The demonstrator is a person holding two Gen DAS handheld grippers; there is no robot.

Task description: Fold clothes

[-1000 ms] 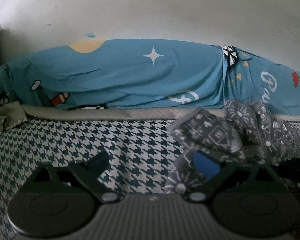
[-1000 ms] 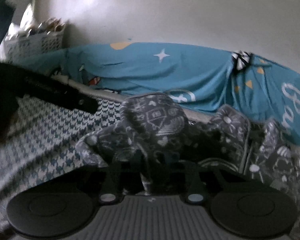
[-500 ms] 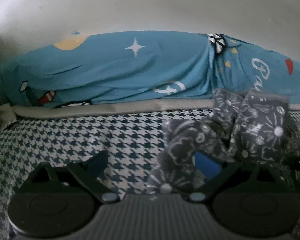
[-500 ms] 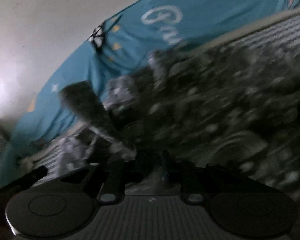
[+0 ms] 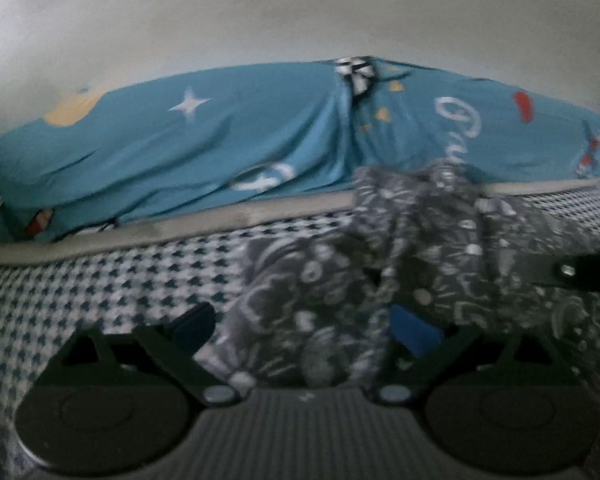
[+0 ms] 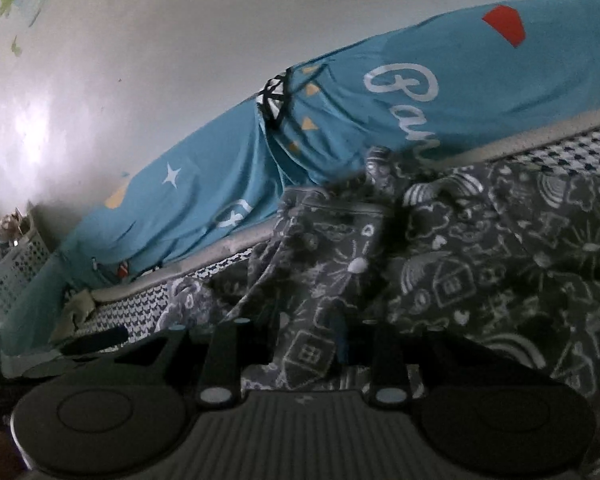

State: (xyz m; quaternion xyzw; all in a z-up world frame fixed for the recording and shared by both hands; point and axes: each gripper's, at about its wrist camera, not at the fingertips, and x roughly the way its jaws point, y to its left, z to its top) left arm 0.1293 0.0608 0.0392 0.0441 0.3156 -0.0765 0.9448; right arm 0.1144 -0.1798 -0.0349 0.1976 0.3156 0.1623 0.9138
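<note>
A: Risk? The right gripper (image 6: 300,344) is opening with a fold of the grey doodle-print garment (image 6: 480,280) between its jaws; the fold may slip free and collapse.

B: The left gripper (image 5: 300,332) is wide but closing, with cloth between, unpinched. The garment is rumpled on the houndstooth bedcover (image 5: 100,280), near the blue sheet (image 5: 220,152).

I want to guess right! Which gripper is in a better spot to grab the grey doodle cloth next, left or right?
Probably the left gripper. Its jaws are wide and closing around the edge of the grey patterned garment on the checked bed. The right gripper is opening, with a fold of cloth between its fingers.
</note>
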